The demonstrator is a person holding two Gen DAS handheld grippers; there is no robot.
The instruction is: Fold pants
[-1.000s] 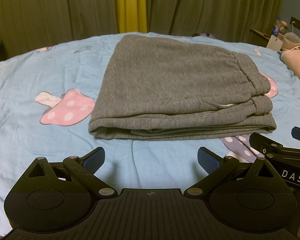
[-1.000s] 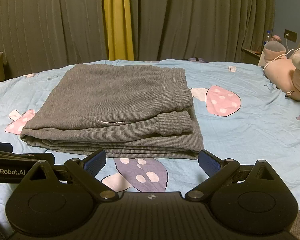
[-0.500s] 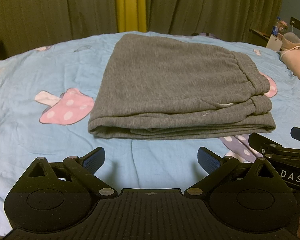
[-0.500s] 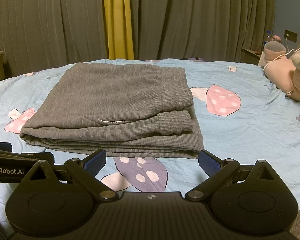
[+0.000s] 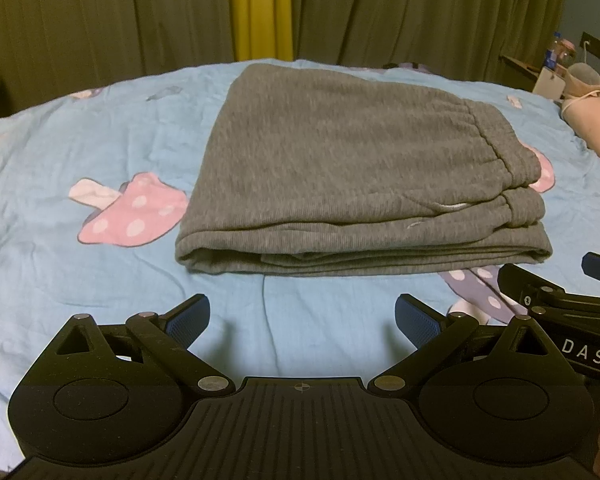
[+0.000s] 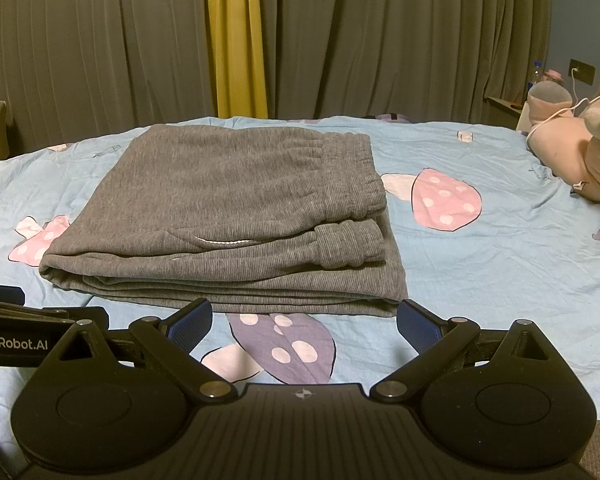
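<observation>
Grey sweatpants (image 5: 352, 176) lie folded on my mushroom-print bedsheet (image 5: 60, 240). Left gripper (image 5: 302, 320) and right gripper (image 6: 304, 322) both spread wide, holding nothing, just short of the fabric.

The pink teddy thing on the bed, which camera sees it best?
The right wrist view. The pink plush toy lies large at the right edge there, with a white cord across it. The left wrist view catches only a small slice of it, cut off by the picture's edge.
</observation>
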